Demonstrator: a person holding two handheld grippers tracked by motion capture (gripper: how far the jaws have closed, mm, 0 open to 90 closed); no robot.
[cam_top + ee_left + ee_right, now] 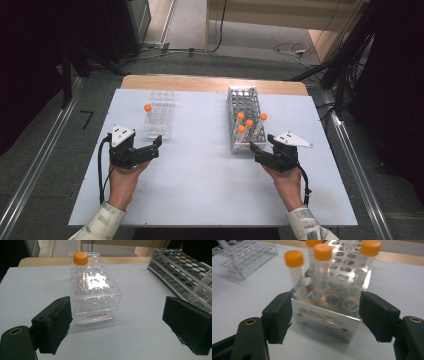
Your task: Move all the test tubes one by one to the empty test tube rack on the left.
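The clear rack [93, 290] stands just ahead of the left hand-held gripper [117, 325], jaws apart; the metal rack [332, 305] sits before the right hand-held gripper [325, 317], jaws apart too.

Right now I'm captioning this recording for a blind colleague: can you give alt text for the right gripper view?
Four clear tubes with orange caps stand in the near end of a metal tube rack on a white table. The right gripper faces that end with its black jaws open on either side. A clear plastic rack lies farther off, blurred.

One brand name showing
"Labshark" is reading in red on the clear rack [95, 293], on its near wall at 6 o'clock below the capped tube [80, 267].
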